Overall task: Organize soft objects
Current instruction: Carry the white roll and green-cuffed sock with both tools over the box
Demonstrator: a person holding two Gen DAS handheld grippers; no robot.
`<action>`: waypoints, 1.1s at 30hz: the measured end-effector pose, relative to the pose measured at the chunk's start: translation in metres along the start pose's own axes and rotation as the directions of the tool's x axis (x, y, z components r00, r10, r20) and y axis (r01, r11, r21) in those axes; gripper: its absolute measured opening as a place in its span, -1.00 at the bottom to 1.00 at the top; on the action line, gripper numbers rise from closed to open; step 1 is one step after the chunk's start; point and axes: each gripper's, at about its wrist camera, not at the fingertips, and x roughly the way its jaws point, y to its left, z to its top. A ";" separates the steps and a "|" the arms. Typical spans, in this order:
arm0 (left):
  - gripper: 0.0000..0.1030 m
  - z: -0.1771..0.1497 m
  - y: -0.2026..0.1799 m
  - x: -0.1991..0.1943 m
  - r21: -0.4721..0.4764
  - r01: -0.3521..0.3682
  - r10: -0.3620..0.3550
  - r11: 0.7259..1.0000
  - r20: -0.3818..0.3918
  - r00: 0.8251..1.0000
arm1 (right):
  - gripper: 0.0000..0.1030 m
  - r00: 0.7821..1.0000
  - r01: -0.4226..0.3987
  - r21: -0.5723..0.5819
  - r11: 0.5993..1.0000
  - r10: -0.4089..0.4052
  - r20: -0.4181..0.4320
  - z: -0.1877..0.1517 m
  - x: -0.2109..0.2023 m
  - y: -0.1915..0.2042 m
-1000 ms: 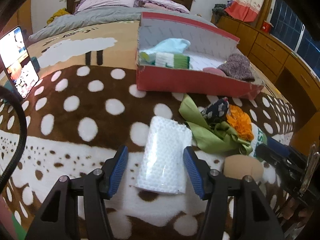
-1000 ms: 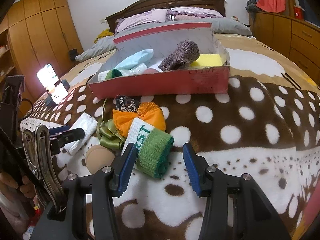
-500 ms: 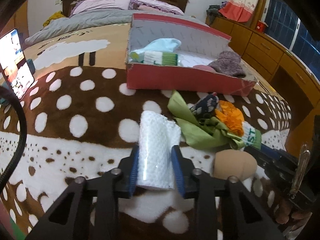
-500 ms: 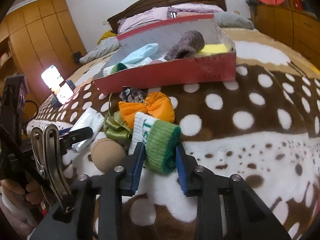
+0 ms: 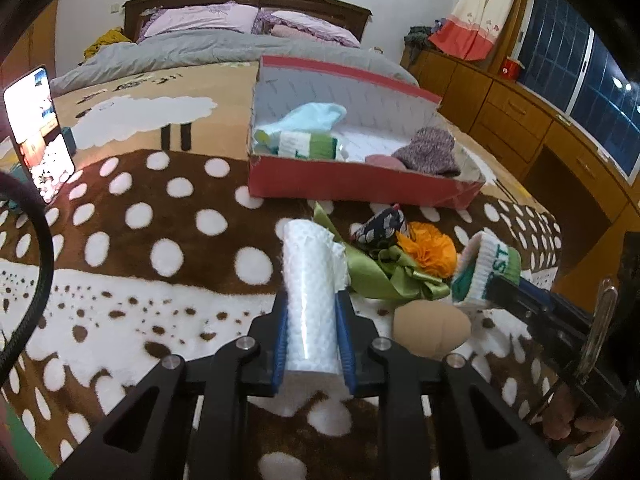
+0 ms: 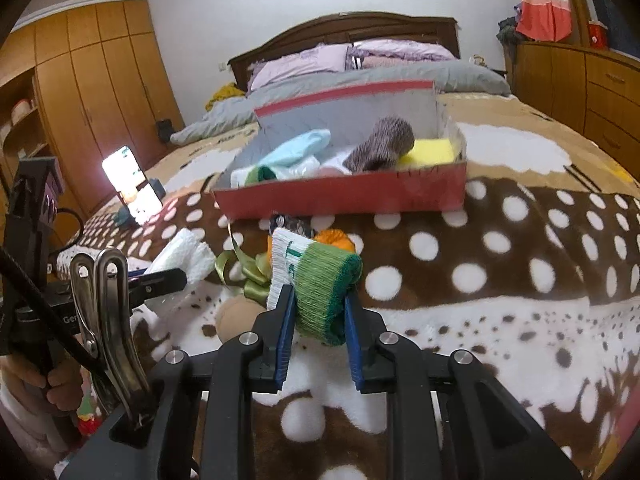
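The left gripper (image 5: 311,332) clamps the white towel roll (image 5: 310,292) at lower centre; the right gripper (image 6: 318,330) squeezes the green-cuffed sock (image 6: 316,280), both lifted, likely bound for the red box (image 6: 344,196) at mid-frame.

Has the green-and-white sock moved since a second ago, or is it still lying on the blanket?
Yes. The green-and-white sock is now clamped in the right gripper and lifted off the blanket, up toward the red box, away from the tan ball.
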 end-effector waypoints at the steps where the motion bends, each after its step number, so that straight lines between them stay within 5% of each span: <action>1: -0.56 0.001 0.001 -0.003 -0.003 -0.001 0.001 1.000 0.009 1.000 | -0.53 1.000 0.000 0.000 1.000 0.000 0.005 0.001 -0.002 0.000; 14: -0.56 0.004 0.019 -0.019 -0.023 -0.085 0.086 0.996 0.057 0.995 | -0.53 0.999 0.006 -0.002 1.000 -0.006 0.041 0.005 -0.015 -0.001; 33: -0.56 0.047 -0.008 -0.015 0.005 0.011 -0.011 1.000 0.102 0.995 | -0.53 0.997 0.023 -0.036 0.999 -0.020 0.071 0.034 -0.017 -0.008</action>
